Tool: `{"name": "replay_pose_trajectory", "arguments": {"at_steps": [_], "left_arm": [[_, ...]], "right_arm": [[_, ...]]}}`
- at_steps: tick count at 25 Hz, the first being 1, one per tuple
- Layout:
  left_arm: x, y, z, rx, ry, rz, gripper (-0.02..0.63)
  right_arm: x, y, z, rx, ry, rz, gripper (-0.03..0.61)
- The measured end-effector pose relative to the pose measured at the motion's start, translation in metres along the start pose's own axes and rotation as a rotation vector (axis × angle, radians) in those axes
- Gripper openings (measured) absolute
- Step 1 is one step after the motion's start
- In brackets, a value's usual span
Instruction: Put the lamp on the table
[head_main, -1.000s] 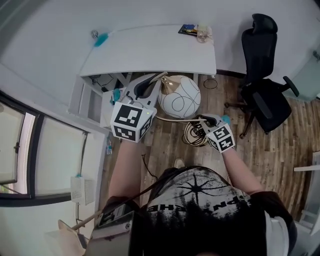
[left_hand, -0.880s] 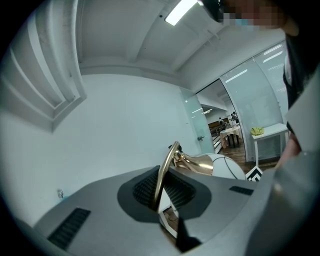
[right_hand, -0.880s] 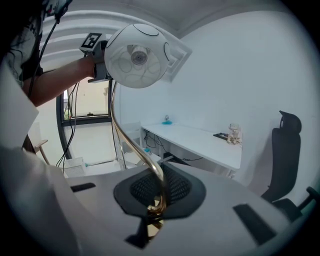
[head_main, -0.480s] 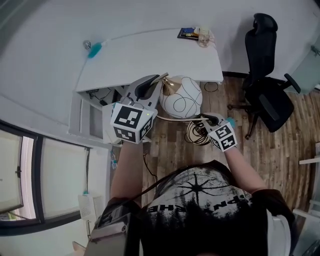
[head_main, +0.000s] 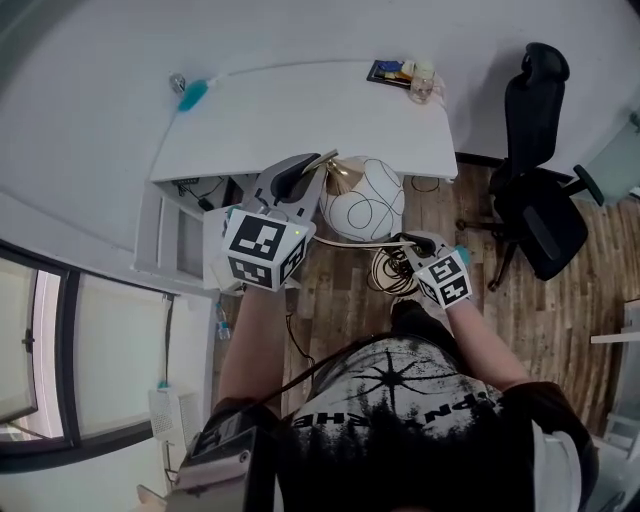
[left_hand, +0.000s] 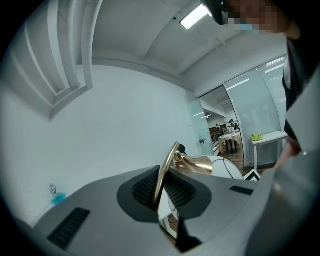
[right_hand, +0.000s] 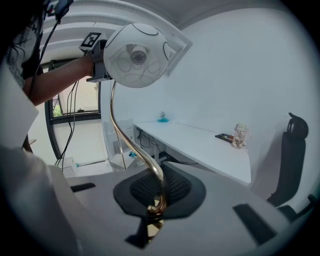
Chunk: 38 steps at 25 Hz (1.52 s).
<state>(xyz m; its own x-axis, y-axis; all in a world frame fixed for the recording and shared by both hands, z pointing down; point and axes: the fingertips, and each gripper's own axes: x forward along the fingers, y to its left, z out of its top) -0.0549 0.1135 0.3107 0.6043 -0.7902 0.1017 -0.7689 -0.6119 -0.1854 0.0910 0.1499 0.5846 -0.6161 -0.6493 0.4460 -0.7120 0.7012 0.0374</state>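
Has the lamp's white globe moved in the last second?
Yes. In the head view the lamp's white globe has moved toward the white table, closing on its front edge.

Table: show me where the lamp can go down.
The table is bare across its whole middle, from the teal object at its far left corner to the dark flat item and glass jar at its far right corner. The near edge by the lamp is free too. Only those two far corners are taken.
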Motion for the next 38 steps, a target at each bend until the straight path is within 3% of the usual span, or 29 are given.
{"name": "replay_pose_trajectory", "arguments": {"at_steps": [9, 25, 38], "left_arm": [[0.035, 0.041, -0.008, -0.012, 0.015, 0.069, 0.029], [0.16, 0.14, 0.007, -0.019, 0.005, 0.221, 0.029], [0.215, 0.172, 0.003, -0.01, 0.039, 0.286, 0.029]], "right_arm": [[0.049, -0.04, 0.019, -0.03, 0.002, 0.059, 0.02], [0.159, -0.18, 0.093, -0.123, -0.017, 0.171, 0.02], [0.211, -0.232, 0.109, -0.133, -0.036, 0.233, 0.02]]}}
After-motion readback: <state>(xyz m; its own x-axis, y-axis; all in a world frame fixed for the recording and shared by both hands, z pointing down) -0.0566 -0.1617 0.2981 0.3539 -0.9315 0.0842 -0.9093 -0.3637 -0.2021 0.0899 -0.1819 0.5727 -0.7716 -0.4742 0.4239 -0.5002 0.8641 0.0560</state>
